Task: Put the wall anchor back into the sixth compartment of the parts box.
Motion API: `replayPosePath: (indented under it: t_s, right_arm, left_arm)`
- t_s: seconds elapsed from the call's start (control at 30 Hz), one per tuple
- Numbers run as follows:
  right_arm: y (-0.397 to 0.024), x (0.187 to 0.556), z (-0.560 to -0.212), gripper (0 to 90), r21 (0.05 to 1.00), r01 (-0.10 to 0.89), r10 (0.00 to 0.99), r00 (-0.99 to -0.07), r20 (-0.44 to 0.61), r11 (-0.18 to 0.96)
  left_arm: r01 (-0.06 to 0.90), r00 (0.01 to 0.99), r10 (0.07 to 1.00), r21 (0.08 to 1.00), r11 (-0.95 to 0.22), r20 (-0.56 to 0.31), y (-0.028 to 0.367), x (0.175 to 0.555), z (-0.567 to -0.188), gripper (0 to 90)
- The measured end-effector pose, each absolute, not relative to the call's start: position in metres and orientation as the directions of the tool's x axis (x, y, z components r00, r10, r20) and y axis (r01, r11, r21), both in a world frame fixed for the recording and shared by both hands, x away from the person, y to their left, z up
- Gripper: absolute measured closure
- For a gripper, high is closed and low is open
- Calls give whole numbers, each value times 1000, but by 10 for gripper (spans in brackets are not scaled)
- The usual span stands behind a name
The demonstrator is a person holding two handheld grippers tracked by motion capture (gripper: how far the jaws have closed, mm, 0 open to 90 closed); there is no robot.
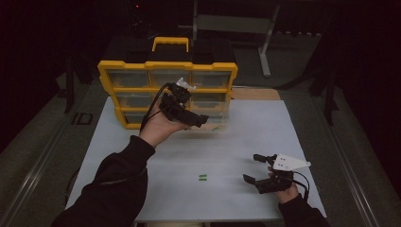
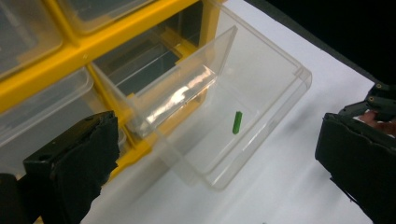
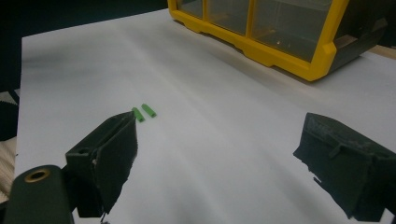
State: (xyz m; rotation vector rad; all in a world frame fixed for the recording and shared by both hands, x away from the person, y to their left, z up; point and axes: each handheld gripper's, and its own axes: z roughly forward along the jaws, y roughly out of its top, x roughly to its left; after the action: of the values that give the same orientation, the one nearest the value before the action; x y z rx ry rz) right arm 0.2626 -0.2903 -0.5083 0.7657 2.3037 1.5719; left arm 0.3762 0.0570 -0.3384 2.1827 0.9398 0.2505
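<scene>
A yellow organizer (image 1: 168,66) with clear drawers stands at the back of the white table. Its lower right drawer (image 2: 261,93) is pulled out, and one small green piece (image 2: 237,122) lies on its floor. My left gripper (image 1: 198,119) hovers over that drawer, open wide with nothing between its pads (image 2: 74,163). Two more green pieces (image 1: 203,178) lie side by side on the table near the front. To their right my right gripper (image 1: 252,168) rests low, open and empty, its jaws pointing left toward the green pieces (image 3: 144,112).
The white table top (image 1: 246,132) stretches between the organizer (image 3: 261,32) and the front edge. Dark floor surrounds the table, and a grey metal frame (image 1: 265,42) stands behind the organizer at the back right.
</scene>
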Motion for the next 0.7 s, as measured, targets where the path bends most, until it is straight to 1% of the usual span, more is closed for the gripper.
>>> replayPosePath:
  t_s: [0.03,0.23,0.37,0.7]
  right_arm:
    - [-290,263,-508,120,917,282,550,-831,87,280]
    - [-290,262,-508,120,916,283,549,-831,86,284]
    - [-290,262,-508,120,917,280,549,-831,84,283]
    - [-289,262,-508,120,919,277,547,-833,84,281]
  left_arm:
    - [556,712,692,694,-458,-114,61,375,-340,0]
    - [554,713,691,699,-453,-117,67,370,-343,0]
    - [546,726,675,707,-449,-132,78,361,-349,0]
    - [539,736,661,716,-444,-144,86,348,-363,0]
